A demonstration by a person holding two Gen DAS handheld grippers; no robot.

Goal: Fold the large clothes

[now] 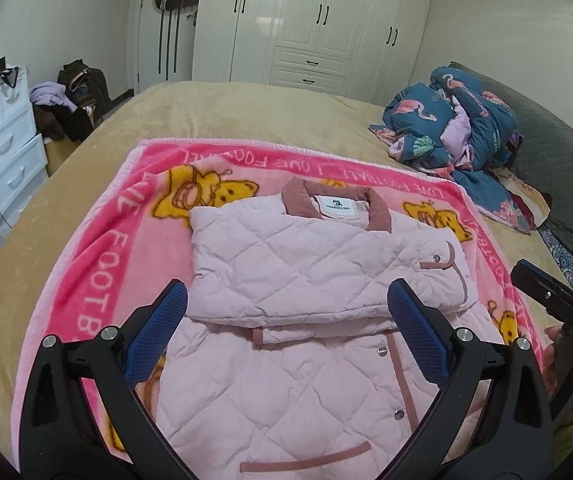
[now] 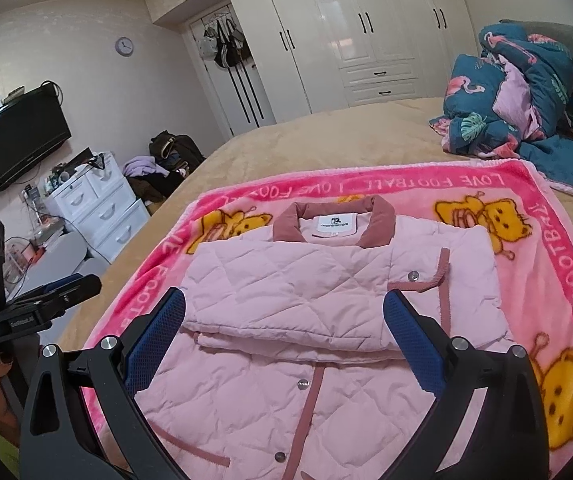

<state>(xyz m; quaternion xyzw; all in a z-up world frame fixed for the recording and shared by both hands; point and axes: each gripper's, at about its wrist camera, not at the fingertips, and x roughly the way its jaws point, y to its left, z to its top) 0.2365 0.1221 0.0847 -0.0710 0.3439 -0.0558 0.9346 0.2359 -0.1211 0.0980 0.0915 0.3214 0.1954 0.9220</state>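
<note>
A pale pink quilted jacket (image 1: 286, 276) (image 2: 294, 292) with a darker pink collar lies flat on a pink cartoon blanket (image 1: 98, 256) (image 2: 546, 256), collar away from me. Both sleeves are folded in across the chest. My left gripper (image 1: 286, 304) hovers open above the jacket's middle, its blue pads wide apart and nothing between them. My right gripper (image 2: 286, 312) is also open over the jacket, empty. In the left wrist view the right gripper's body (image 1: 554, 300) shows at the right edge; in the right wrist view the left gripper's body (image 2: 46, 304) shows at the left.
The blanket lies on a tan bed (image 1: 246, 116). A bundled blue flamingo quilt (image 1: 458, 120) (image 2: 526, 92) sits at the far right by a grey headboard (image 1: 558, 148). White drawers (image 2: 98, 204), a clothes pile (image 2: 166, 164) and a wall television (image 2: 18, 136) stand left of the bed.
</note>
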